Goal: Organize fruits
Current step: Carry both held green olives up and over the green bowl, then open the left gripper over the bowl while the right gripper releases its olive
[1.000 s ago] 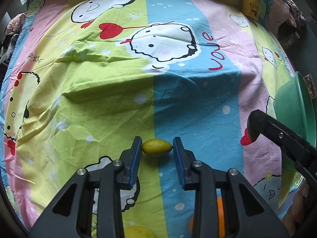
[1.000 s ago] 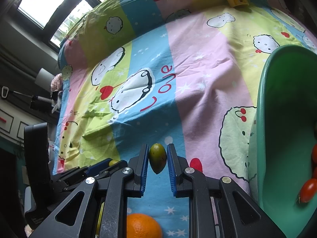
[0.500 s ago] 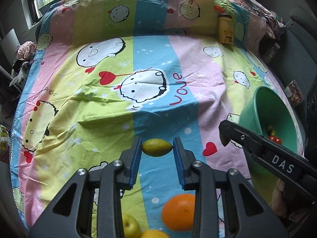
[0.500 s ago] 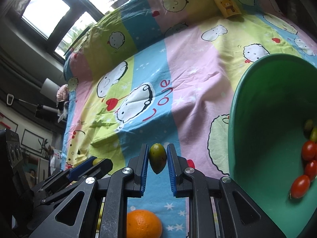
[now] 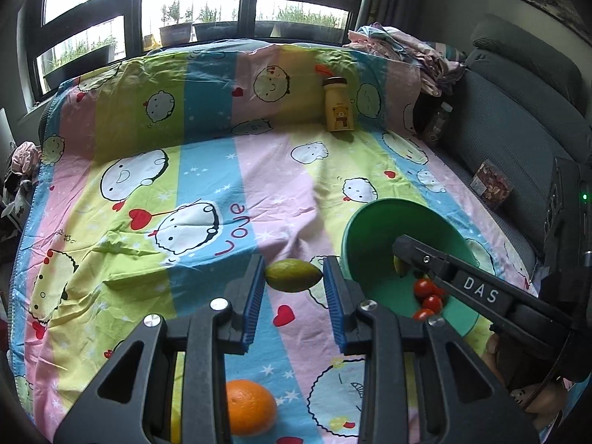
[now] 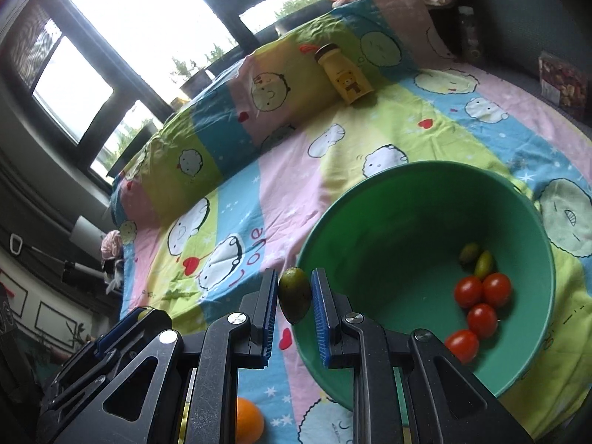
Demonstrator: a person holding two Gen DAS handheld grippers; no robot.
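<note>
Left wrist view. Left gripper (image 5: 294, 281) is closed across the long axis of a yellow-green lemon (image 5: 293, 275), blue pads (image 5: 254, 296) on its two pointed ends, fruit held clear of the cartoon bedsheet (image 5: 207, 170). End-to-end hold probably keeps it from rolling out sideways. Ahead and to the right of the tips sits the green bowl (image 5: 355, 222), cherry tomatoes (image 5: 425, 294) inside. The right gripper's arm, lettered DAS, crosses over the bowl from the right, with a bit of green fruit showing at its tip. Below the tool, near the lower edge, an orange (image 5: 249, 407) lies on the sheet, not yet collected. Far ahead, a yellow bear bottle (image 5: 337, 109) stands against the raised sheet.

Right wrist view. Right gripper (image 6: 294, 298) is narrowed onto a small green fruit (image 6: 294, 294), gripped on its flanks with the long axis upright, right at the bowl's (image 6: 407, 170) near rim. My guess is that it is carried this way for a drop into the bowl. Beyond the tips to the right: four tomatoes (image 6: 477, 299) and two small greenish fruits (image 6: 477, 257).

What differs: this view opens the bowl's full contents and shows the grip on the small fruit; the left view hides most of that behind the arm. The left view alone shows the lemon's grip. The orange (image 6: 248, 421) appears in both.
</note>
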